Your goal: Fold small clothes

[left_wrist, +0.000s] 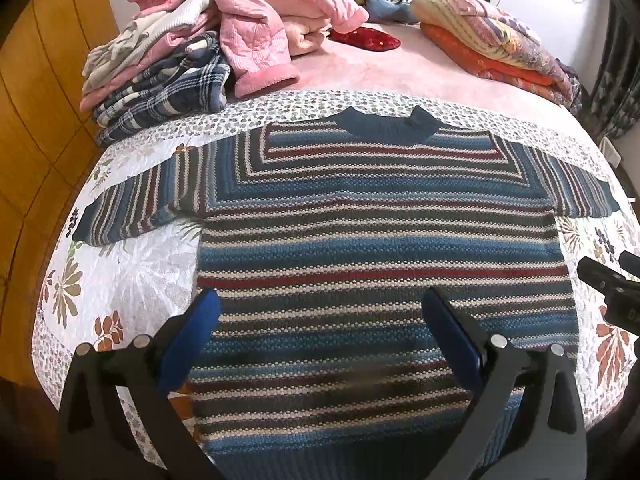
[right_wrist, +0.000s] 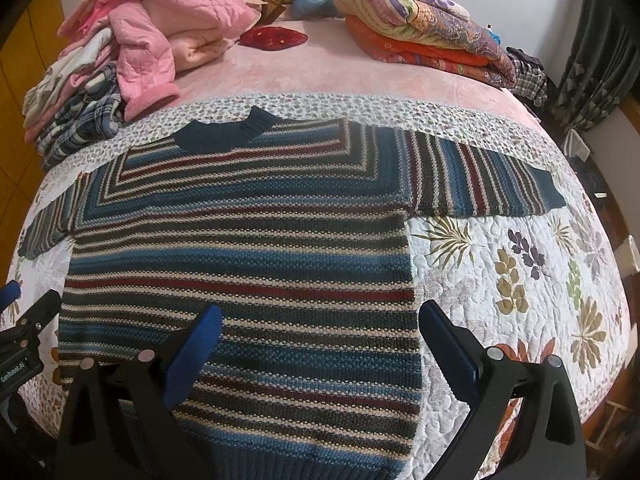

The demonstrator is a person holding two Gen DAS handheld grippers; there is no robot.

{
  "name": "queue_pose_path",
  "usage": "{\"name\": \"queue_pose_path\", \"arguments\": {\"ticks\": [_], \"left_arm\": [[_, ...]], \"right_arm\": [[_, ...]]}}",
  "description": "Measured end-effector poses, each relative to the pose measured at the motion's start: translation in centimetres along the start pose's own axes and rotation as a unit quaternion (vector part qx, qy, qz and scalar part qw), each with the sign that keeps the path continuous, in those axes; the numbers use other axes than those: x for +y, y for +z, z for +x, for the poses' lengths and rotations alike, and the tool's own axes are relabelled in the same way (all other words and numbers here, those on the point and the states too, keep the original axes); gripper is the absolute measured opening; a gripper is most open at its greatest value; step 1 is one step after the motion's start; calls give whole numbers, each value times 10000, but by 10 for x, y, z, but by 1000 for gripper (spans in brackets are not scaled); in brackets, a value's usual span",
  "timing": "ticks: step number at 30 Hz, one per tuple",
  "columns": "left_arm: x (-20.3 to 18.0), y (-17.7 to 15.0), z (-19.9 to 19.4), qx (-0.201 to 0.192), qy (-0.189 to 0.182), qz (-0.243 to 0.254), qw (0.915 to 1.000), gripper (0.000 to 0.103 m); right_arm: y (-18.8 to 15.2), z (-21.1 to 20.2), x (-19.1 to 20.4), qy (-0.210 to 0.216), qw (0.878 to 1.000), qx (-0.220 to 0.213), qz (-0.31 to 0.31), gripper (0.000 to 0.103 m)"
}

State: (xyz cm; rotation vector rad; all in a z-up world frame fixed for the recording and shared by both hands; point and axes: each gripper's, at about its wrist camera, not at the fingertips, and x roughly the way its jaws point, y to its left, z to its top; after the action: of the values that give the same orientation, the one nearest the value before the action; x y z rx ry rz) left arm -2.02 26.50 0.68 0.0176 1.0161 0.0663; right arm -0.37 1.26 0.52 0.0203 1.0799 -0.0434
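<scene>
A striped knit sweater in blue, red, cream and grey lies flat on the floral quilt, collar away from me, both short sleeves spread out. My left gripper hovers open over the sweater's lower body, nothing between its blue-padded fingers. My right gripper is also open, above the sweater near its lower right side edge; its right finger is over the quilt. The right gripper's tip shows at the edge of the left wrist view, and the left gripper's tip in the right wrist view.
A pile of pink quilted and plaid clothes sits at the back left of the bed. Folded orange and patterned blankets lie at the back right, with a red cushion between them. A wooden wardrobe stands left, curtains right.
</scene>
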Motion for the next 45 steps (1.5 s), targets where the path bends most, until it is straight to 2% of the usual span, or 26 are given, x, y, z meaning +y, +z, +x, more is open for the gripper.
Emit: {"name": "queue_pose_path", "arguments": {"ticks": [28,31,37,43,45], "left_arm": [[0,0,2,18,6,-3,10000,100],[0,0,6,27,-52,4,10000,100],[-8,5,23,177,-27,79,9998,100],[-17,21,35,168,62,-25,9998,100],[-26,32,43,129,71,-85,9999,100]], "right_arm": [[7,-1,-4,109,9999,-67,-28,99],[28,3,-26,32,9999,-91,137,99],[80,19,-111,-30,9942,6,1075,99],[118,64,-208,-380,9842,220,1715,99],[121,83,-237,-333,9802,381,1913,99]]}}
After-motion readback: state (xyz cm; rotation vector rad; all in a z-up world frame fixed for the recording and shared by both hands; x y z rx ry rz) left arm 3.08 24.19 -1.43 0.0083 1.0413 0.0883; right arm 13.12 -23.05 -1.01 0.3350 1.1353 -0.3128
